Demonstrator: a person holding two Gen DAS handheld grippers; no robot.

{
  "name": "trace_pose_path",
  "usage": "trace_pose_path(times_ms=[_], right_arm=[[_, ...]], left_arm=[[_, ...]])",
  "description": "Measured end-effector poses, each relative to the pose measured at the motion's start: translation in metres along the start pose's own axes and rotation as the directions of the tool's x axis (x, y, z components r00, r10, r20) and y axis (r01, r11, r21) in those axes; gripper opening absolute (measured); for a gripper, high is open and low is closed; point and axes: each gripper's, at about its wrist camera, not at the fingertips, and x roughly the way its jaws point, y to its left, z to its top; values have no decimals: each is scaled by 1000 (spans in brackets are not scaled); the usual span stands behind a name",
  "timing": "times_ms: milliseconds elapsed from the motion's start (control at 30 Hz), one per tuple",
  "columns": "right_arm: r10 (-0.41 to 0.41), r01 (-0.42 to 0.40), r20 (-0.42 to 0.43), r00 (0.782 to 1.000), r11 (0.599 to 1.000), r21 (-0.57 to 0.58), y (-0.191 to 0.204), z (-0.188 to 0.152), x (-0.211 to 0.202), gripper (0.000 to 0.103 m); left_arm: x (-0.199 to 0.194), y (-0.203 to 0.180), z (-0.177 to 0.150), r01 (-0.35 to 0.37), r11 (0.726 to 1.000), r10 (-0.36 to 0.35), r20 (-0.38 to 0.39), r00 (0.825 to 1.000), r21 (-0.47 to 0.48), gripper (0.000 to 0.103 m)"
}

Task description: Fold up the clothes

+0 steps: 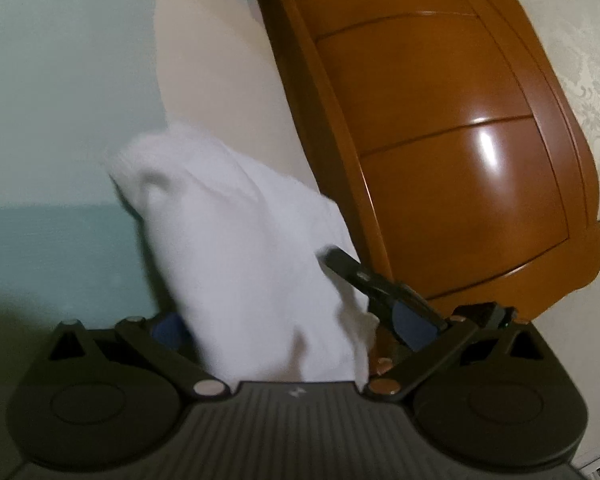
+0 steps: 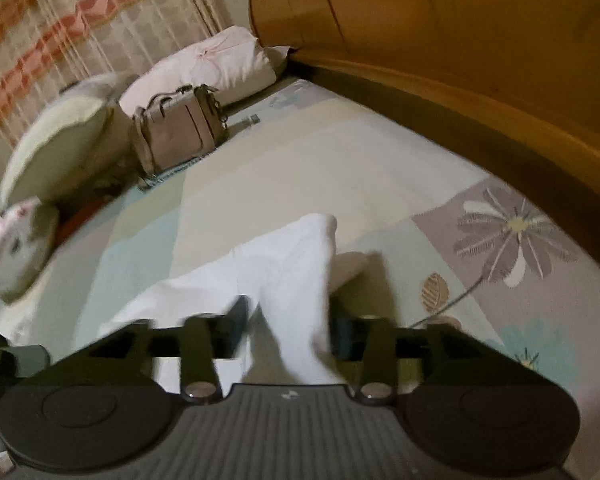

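My left gripper (image 1: 260, 312) has white cloth (image 1: 236, 248) bunched between its jaws, though the near finger is buried, so I can't tell if they pinch. On the right gripper (image 2: 288, 324) the jaws are spread wide — the white cloth (image 2: 284, 268) hangs loose between them, trailing onto the floral bed sheet (image 2: 380, 168). Wooden headboard (image 2: 460, 40) beyond, a handbag (image 2: 180, 132) by the pillows (image 2: 212, 64).

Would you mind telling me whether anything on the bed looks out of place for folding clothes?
A tan leather handbag stands on the patchwork floral bedsheet beside the pillows, which is odd for a folding surface; the white garment looks ordinary.
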Motion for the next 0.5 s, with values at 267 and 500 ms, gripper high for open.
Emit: trace_pose_path(times_ms=[267,500], right_arm=[[172,-157,-20,985,936,315,-46,30,40,82],[197,-213,134,971,970,116,-8,47,14,81]], left_arm=[[7,2,34,31,998,-27,70,997,-56,102],[-11,-21,39,27,996,-41,164,986,90,102]])
